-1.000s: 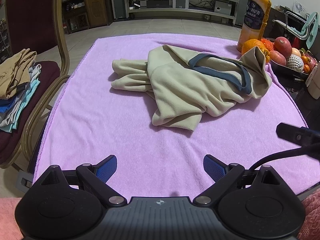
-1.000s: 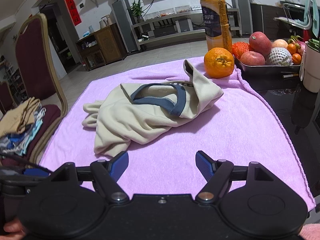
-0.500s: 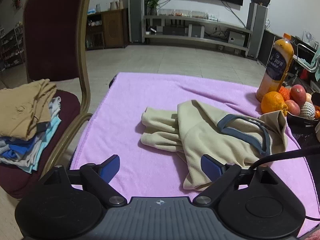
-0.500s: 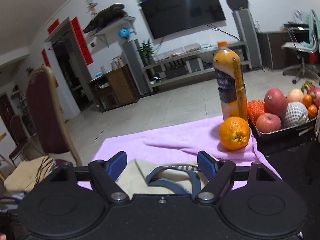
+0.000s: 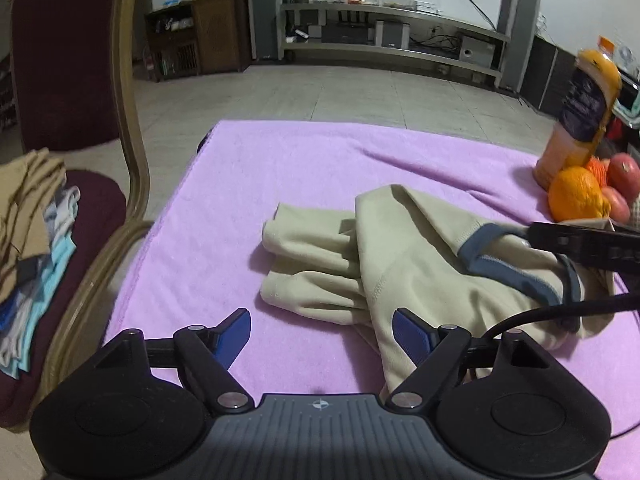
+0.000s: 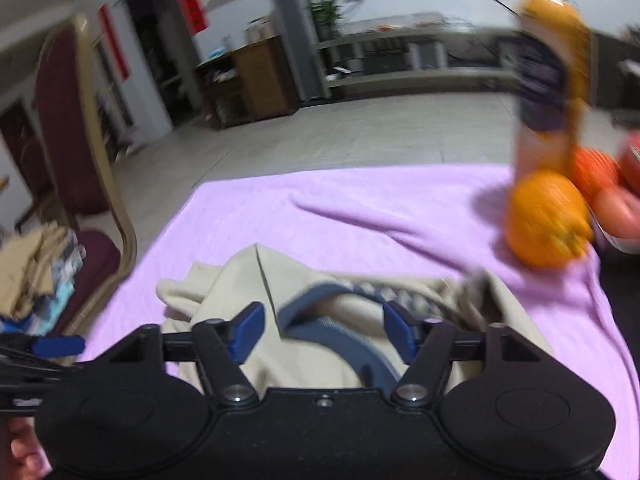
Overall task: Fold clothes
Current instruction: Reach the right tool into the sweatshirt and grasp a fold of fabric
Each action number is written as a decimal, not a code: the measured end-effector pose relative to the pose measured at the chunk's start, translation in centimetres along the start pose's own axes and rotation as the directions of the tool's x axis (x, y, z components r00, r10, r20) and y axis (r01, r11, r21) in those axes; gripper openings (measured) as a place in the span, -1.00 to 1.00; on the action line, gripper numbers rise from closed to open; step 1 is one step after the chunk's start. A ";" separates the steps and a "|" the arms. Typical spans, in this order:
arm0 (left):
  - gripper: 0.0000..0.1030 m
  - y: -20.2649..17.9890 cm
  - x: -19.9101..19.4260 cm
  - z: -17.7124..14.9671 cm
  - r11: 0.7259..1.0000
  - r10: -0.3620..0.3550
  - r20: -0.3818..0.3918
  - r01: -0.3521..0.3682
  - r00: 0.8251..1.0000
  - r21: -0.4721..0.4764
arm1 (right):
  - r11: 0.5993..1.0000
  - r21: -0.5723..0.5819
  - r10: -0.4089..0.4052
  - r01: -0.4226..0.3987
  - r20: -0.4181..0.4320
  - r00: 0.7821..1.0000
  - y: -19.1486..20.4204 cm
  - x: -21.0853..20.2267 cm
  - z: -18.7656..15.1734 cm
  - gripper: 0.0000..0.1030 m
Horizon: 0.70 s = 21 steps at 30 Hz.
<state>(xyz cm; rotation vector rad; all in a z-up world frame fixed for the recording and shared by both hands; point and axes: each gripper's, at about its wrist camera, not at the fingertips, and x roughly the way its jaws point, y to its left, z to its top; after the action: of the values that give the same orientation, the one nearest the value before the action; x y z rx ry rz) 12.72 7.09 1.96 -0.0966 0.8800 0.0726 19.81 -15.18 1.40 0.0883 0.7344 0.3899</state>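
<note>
Both hand-held grippers are over the garment, neither gripping yet. Left hand-held gripper (image 5: pixel 322 334): jaws fairly wide & closing, nothing pinched; its right pad sits over the near hem, left pad over bare purple cloth. Right hand-held gripper (image 6: pixel 324 332): jaws moderately wide, also closing, straddling the blue neckband (image 6: pixel 340 336) w/ fabric between the pads but no visible press on it. View's blurred, so can't tell if the pads touch cloth.

Task's thing: beige shirt (image 5: pixel 420 272), crumpled, bunched in a heap, sleeves (image 5: pixel 308 240) stacked & poking out to the left in the left wrist view, collar end toward the fruit side. Lies mid-right on the purple towel (image 5: pixel 280 168) that covers the tabletop.

Step, as I read it: approach/grasp stage, pre-fold. Shirt's not flattened, so no fold is done on it. Next move prob. calls for each gripper to take one layer only, right at collar/shoulder, left at hem or sleeve side, then lift & spread apart to lay it flat. Risk: pinching towel along w/ shirt, or grabbing two layers.

Outward: orange (image 5: pixel 578 194) just beyond the shirt's far right end, juice bottle (image 5: pixel 580 116) behind it, more fruit (image 5: pixel 622 170) at the edge; wide pulls could knock these. Chair (image 5: pixel 132 128) stands off the tabletop's left, w/ a stack of clothes (image 5: pixel 32 240) on its seat, likely the done pile.
</note>
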 end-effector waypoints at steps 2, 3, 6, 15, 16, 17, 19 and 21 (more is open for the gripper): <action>0.51 0.9 0.7 0.5 0.998 -0.035 -0.049 0.032 0.998 -0.060 | 0.996 -0.085 0.003 -0.003 -0.003 1.000 1.5 2.3 0.8 0.44; 0.51 1.1 1.0 0.6 0.997 -0.034 -0.063 0.030 0.997 -0.073 | 0.992 -0.125 0.005 -0.006 -0.011 1.000 2.2 3.5 1.1 0.47; 0.51 1.3 1.5 0.6 0.998 0.007 -0.077 -0.012 0.997 -0.067 | 0.973 -0.232 -0.012 0.004 -0.036 0.999 4.3 7.0 1.6 0.47; 0.50 1.5 0.8 0.0 0.999 -0.011 -0.056 0.009 0.998 -0.051 | 0.921 -0.369 -0.130 0.127 0.017 0.991 6.4 8.3 1.1 -0.88; 0.48 1.5 0.5 -0.1 0.999 -0.016 -0.045 0.014 0.999 -0.050 | 0.929 -0.348 -0.118 0.128 0.050 0.992 6.4 6.5 1.3 -0.88; 0.44 1.5 0.0 -0.4 0.998 -0.026 -0.038 0.024 0.999 -0.055 | 0.930 -0.343 -0.111 0.130 0.075 0.991 6.6 4.5 1.3 -0.88; 0.39 1.9 -1.7 -1.2 0.994 -0.077 -0.020 0.075 0.997 -0.085 | 0.932 -0.343 -0.087 0.118 0.102 0.991 7.2 0.1 0.9 -0.89; 0.39 2.6 -3.9 -2.2 0.983 -0.144 0.014 0.144 0.990 -0.109 | 0.923 -0.370 -0.069 0.111 0.124 0.990 7.9 -4.2 0.0 -0.89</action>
<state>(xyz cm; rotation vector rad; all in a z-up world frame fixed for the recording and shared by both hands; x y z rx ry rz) 8.27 9.35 3.40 -0.2627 0.8608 -0.0138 14.48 -9.42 5.75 -0.2846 0.5427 0.4286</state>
